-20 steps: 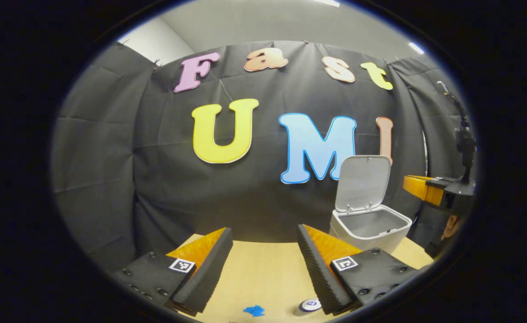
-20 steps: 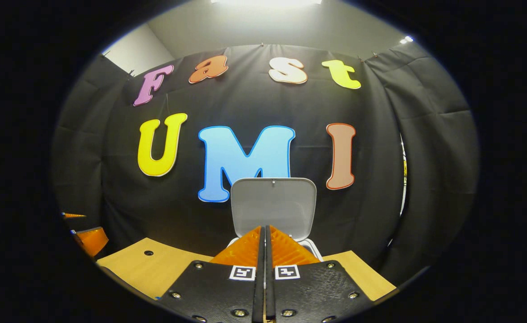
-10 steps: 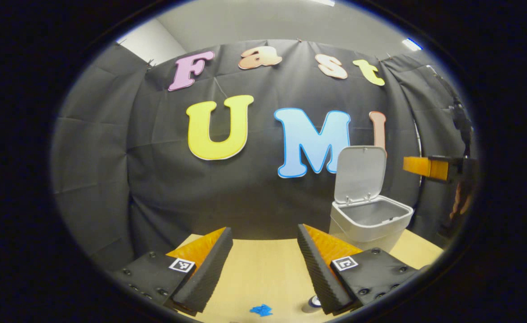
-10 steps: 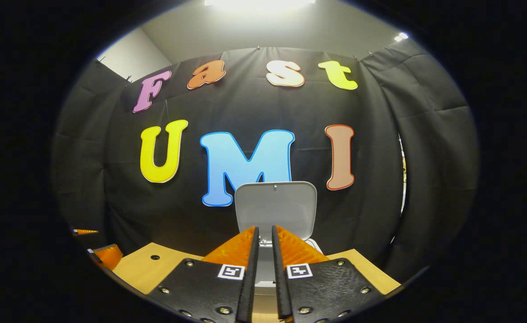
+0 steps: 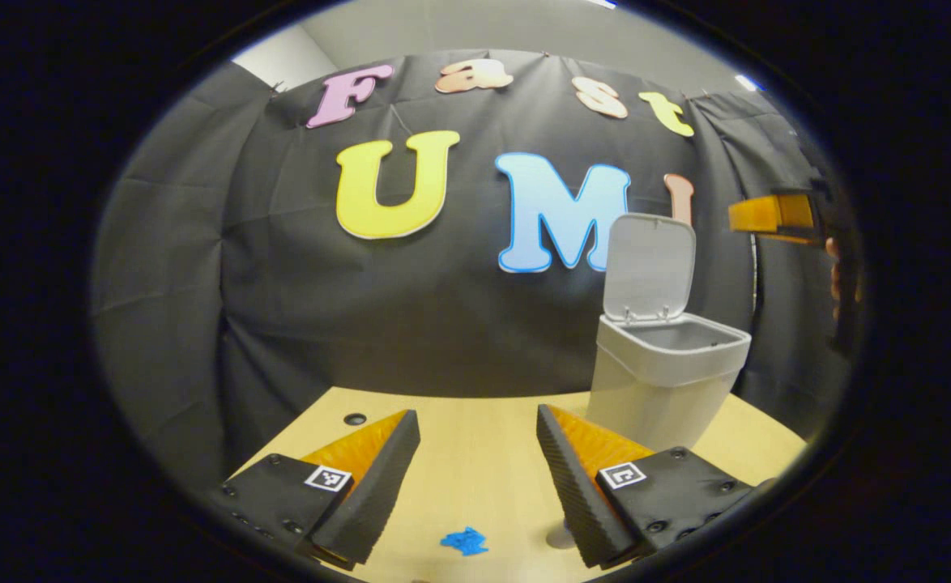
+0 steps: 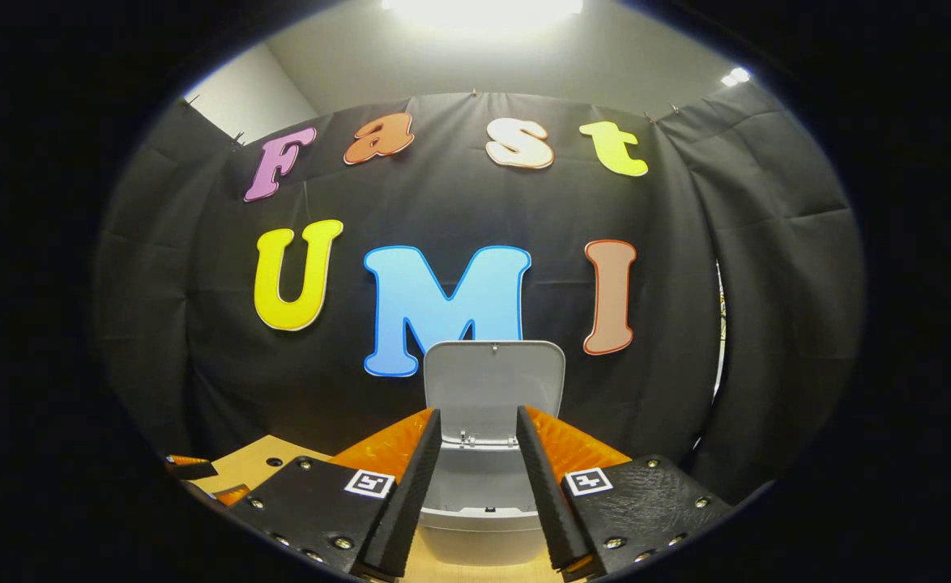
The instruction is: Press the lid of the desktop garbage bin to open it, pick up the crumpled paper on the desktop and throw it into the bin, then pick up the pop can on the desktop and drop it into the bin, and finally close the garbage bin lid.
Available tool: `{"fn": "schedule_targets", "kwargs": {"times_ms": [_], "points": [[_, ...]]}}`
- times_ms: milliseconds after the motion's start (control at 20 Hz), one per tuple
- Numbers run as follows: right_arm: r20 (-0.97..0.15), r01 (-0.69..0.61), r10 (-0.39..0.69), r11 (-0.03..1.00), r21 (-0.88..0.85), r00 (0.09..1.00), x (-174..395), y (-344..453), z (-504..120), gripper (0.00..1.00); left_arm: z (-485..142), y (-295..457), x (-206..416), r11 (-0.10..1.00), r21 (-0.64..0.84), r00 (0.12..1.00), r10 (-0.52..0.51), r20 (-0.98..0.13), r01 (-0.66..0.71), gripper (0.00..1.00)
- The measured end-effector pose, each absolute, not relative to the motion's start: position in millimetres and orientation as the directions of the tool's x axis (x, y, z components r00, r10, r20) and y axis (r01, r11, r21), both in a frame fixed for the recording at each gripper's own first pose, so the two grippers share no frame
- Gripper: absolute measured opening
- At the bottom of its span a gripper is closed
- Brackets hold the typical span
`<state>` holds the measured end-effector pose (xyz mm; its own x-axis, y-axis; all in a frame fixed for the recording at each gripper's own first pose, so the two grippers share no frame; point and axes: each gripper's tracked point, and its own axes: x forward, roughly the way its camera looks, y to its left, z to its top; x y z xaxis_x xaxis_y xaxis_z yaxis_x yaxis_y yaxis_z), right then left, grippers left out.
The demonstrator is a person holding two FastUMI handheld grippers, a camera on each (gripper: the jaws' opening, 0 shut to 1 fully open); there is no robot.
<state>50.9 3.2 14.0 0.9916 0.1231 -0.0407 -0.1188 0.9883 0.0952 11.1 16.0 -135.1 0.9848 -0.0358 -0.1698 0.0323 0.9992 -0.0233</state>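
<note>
The white plastic bin (image 6: pixel 475 518) stands lid-up on the tabletop (image 5: pixel 484 470); above it the right hand-held gripper (image 6: pixel 475 461) gapes empty; left of it the left hand-held gripper (image 5: pixel 475 453) spreads wide.

A pale wooden tabletop (image 5: pixel 475 461) carries everything. A white bin (image 5: pixel 660 380) stands on it toward the far right corner, its lid (image 5: pixel 650 257) tipped up. A small blue scrap (image 5: pixel 464 541) lies near the near edge, and a round hole (image 5: pixel 355 419) marks the far left part of the tabletop.
</note>
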Motion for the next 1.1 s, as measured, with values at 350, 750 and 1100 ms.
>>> {"fn": "schedule_targets", "kwargs": {"times_ms": [350,750,1100], "points": [[-0.046,-0.076,0.079,0.996,0.054,0.996,43,-8,26,0.62,-228,23,13,0.998,-0.026,0.951,-0.061,-0.304,0.056,0.95],[-0.058,0.010,-0.010,1.000,0.001,0.998,44,-37,31,0.59,-327,28,18,0.998,-0.018,0.892,-0.066,-0.448,0.064,0.96],[-0.082,0.038,-0.041,0.999,-0.030,0.996,49,-46,27,0.62,-383,31,14,0.997,-0.054,0.837,-0.077,-0.542,0.057,0.96]]}}
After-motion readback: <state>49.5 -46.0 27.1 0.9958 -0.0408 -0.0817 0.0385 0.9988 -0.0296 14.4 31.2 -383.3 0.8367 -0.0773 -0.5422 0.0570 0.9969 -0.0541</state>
